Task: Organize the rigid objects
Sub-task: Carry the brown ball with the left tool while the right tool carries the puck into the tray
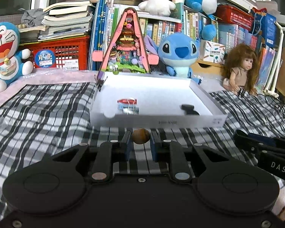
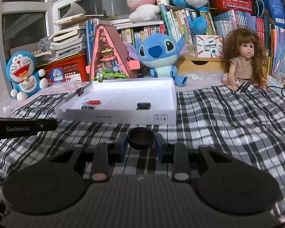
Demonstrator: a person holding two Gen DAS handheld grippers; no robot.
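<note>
The left gripper [image 1: 140,142] pinches a small brown nut-like ball [image 1: 140,136] between its fingers; hard, light and round, it could roll out. The right gripper [image 2: 141,142] clamps a rigid black round cap [image 2: 141,138] by its rim. Both are just near the white tray [image 2: 115,116].

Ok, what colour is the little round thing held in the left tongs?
Brown, like a small wooden ball, pinched in the left tongs. Left wrist view shows it best.

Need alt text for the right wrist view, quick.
The right gripper is shut on a round black cap above the checked cloth. Ahead lies an open white box holding binder clips, with plush toys behind.
</note>
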